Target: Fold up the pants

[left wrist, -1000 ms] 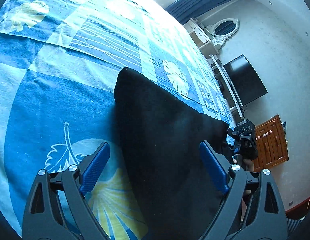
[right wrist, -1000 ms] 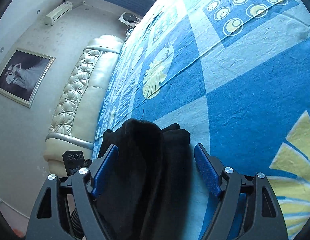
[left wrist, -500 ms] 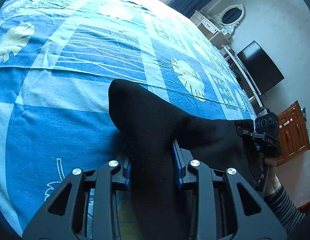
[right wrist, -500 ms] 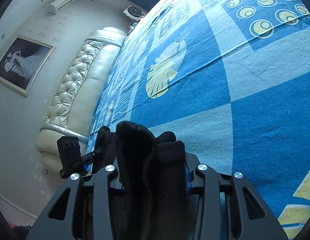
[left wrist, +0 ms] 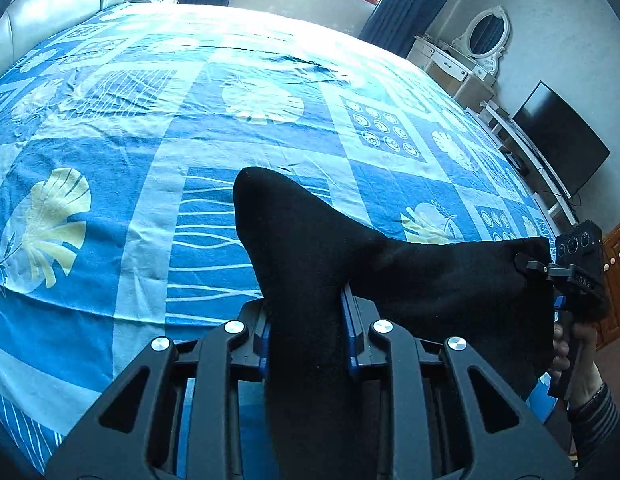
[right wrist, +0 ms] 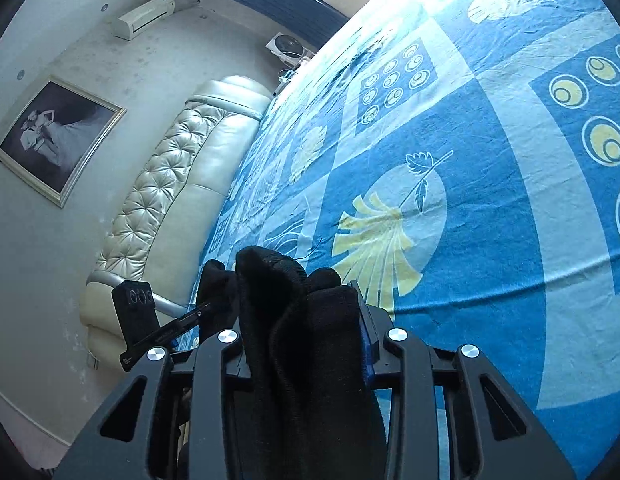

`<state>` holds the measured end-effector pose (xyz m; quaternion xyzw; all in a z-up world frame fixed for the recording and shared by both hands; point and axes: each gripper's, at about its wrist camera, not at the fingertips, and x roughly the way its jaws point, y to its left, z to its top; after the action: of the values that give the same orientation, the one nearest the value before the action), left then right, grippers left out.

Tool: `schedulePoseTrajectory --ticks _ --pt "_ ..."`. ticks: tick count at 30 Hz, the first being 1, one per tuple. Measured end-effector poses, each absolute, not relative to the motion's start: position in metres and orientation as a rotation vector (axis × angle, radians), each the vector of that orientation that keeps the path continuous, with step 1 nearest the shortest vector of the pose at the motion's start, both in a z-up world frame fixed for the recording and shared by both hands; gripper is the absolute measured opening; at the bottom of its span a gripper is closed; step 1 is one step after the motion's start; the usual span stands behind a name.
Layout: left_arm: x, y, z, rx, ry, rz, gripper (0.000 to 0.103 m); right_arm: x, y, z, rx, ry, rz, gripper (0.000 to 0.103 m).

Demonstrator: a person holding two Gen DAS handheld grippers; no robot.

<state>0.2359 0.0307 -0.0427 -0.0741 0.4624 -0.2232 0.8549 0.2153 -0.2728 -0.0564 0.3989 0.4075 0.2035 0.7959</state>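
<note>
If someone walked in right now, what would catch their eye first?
Black pants stretched in the air between the left gripper and the right gripper, both clamped on the cloth. Beneath them, the bright blue bedspread with pale leaf and shell prints fills both views.

A blue leaf-patterned sheet [left wrist: 158, 208] covers the bed [right wrist: 182, 184].

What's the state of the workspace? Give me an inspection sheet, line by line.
Surface: bed sheet, blue patchwork with leaf prints, lightly creased.
Job's things: black pants, lifted off the sheet, stretched between both tools.
Clutter: nothing seen on the sheet.
Grippers: left tool and right tool each clamped on the pants.
Cables: nothing seen on the bed.
Surroundings: tufted headboard, framed picture, television, dresser mirror.
</note>
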Motion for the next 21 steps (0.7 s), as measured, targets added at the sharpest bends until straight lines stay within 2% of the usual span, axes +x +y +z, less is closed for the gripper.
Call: schedulePoseTrajectory --ticks 5,9,21 --pt "0.26 0.039 -0.065 -0.159 1.025 -0.434 0.027 0.237 -0.27 -0.079 0.885 0.917 0.405 0.035" --pt "0.258 0.034 -0.071 -0.108 1.006 -0.433 0.033 0.233 -0.28 -0.099 0.943 0.929 0.396 0.035" --pt "0.254 0.037 -0.083 -0.114 0.969 -0.431 0.044 0.233 -0.278 -0.104 0.963 0.897 0.415 0.034"
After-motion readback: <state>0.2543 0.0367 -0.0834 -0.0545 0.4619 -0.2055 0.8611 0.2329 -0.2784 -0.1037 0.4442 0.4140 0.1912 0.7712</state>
